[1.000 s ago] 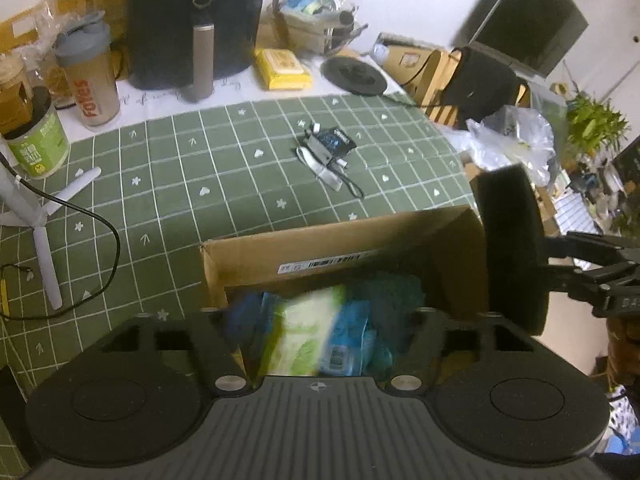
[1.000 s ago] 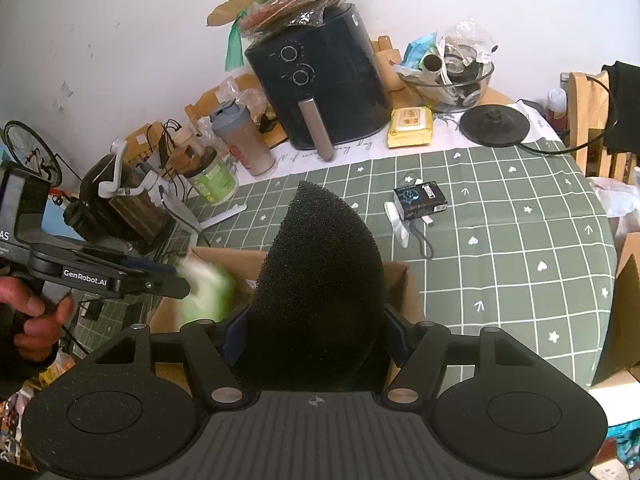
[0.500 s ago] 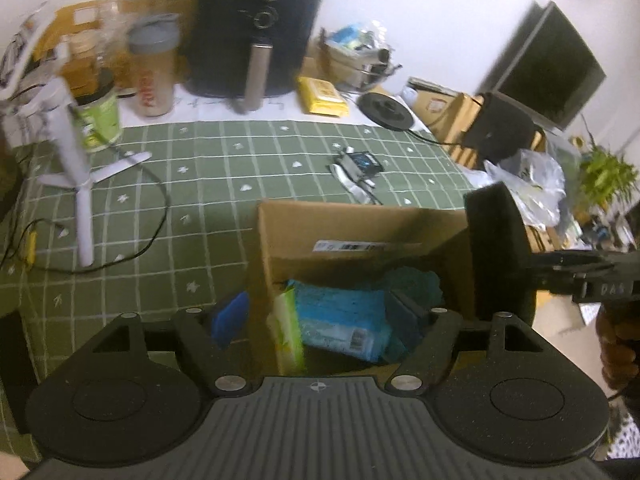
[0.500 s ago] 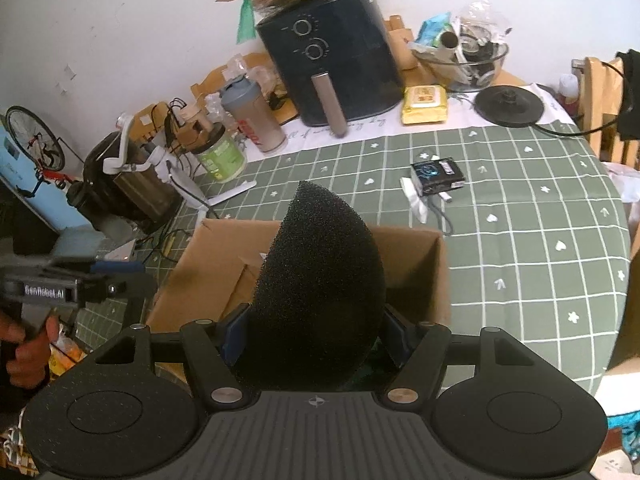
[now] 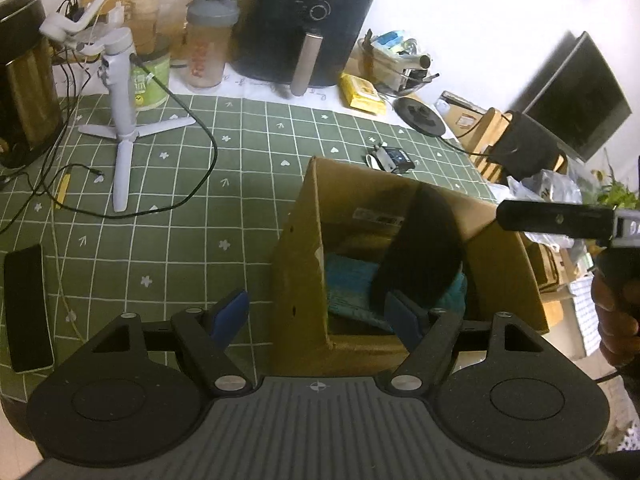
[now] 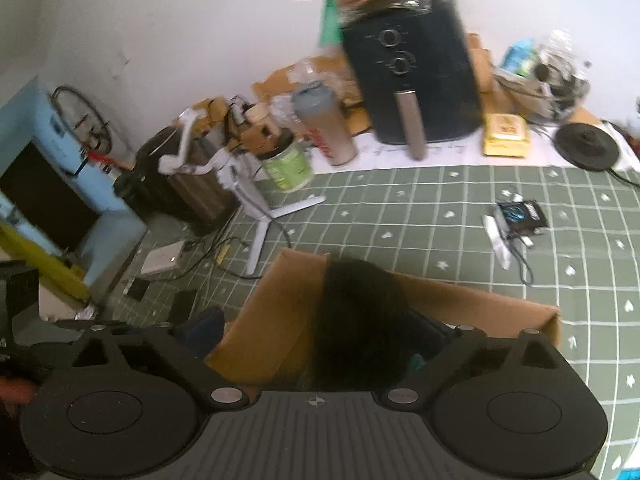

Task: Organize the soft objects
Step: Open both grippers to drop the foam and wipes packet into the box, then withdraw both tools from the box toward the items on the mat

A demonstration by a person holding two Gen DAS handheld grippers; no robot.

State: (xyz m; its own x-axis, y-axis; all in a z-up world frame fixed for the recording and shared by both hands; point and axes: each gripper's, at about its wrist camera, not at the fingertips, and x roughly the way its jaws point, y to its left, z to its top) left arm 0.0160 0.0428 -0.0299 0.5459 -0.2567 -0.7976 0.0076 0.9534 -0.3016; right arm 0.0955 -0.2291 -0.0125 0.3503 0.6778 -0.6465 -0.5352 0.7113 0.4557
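Note:
An open cardboard box [image 5: 304, 240] stands on the green checked tablecloth. Inside lie blue soft packs [image 5: 348, 280]. A black foam piece [image 5: 424, 252] stands on edge inside the box, free of my right gripper in the left wrist view. My left gripper [image 5: 316, 314] is open and empty, its blue fingers astride the box's near left wall. In the right wrist view my right gripper [image 6: 316, 330] is open wide above the box [image 6: 280, 312], with the black foam [image 6: 360, 320] between its fingers, apart from both.
A white tripod [image 5: 120, 120] with cables, a black phone [image 5: 26, 308], an air fryer [image 5: 308, 28], a shaker bottle [image 5: 208, 44], a green tub [image 5: 150, 76], a yellow pack [image 5: 362, 94] and a small dark packet [image 5: 390, 158] lie around the box.
My right gripper lowered the black foam into the box and opened, letting it go. My left gripper, open after dropping the green pack, drew back to the left.

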